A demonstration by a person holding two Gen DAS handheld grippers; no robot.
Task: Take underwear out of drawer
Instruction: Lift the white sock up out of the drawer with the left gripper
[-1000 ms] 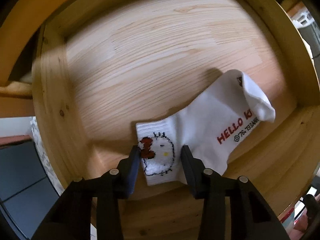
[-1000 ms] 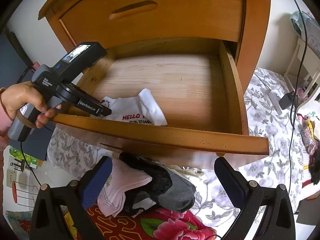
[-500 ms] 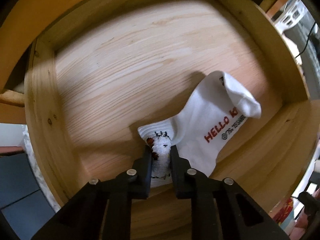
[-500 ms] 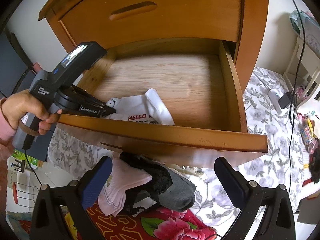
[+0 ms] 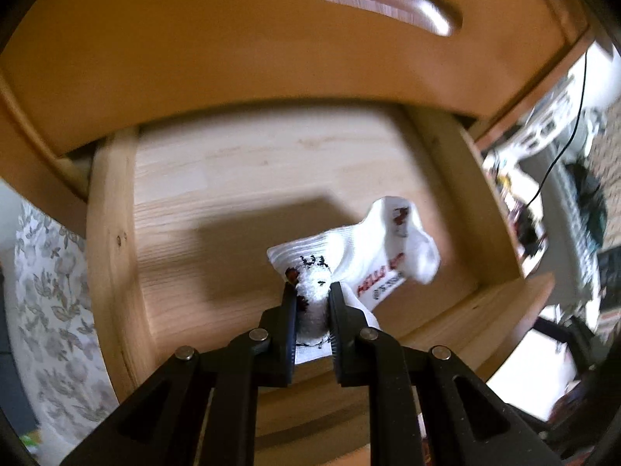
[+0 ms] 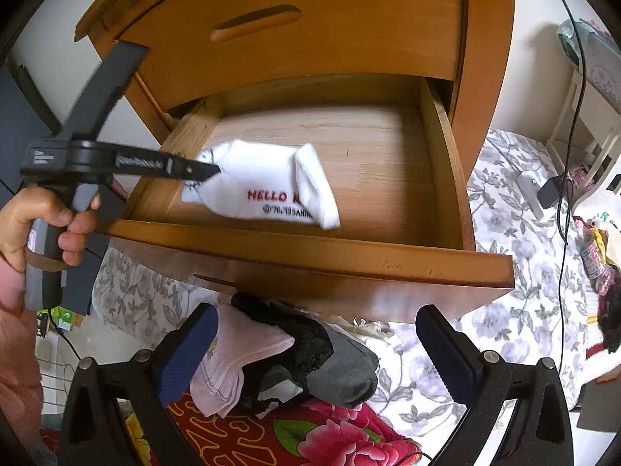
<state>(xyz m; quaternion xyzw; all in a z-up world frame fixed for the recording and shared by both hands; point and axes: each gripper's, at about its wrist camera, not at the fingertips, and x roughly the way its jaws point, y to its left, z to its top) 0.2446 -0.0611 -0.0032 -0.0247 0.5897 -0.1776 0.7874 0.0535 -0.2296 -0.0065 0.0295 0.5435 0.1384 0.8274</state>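
Your left gripper (image 5: 312,303), now pinching the sock (image 5: 361,264), has lifted it off the drawer (image 6: 349,248) floor. Your right gripper (image 6: 318,345) stays spread wide, so carry it over the front edge.

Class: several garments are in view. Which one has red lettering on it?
The white sock, held by the left tool over the open drawer. The pink, black and grey garments below are unlettered.

Take the drawer (image 6: 310,248) as your mark. Your left gripper (image 5: 312,295) reaches in over its left wall and pinches the sock (image 6: 268,186), which hangs above the drawer floor, toward the front left. Below the drawer's front panel lies a pile of clothes (image 6: 287,361), between your right gripper's (image 6: 310,353) spread fingers. Above the drawer sits a closed drawer front (image 6: 310,27).
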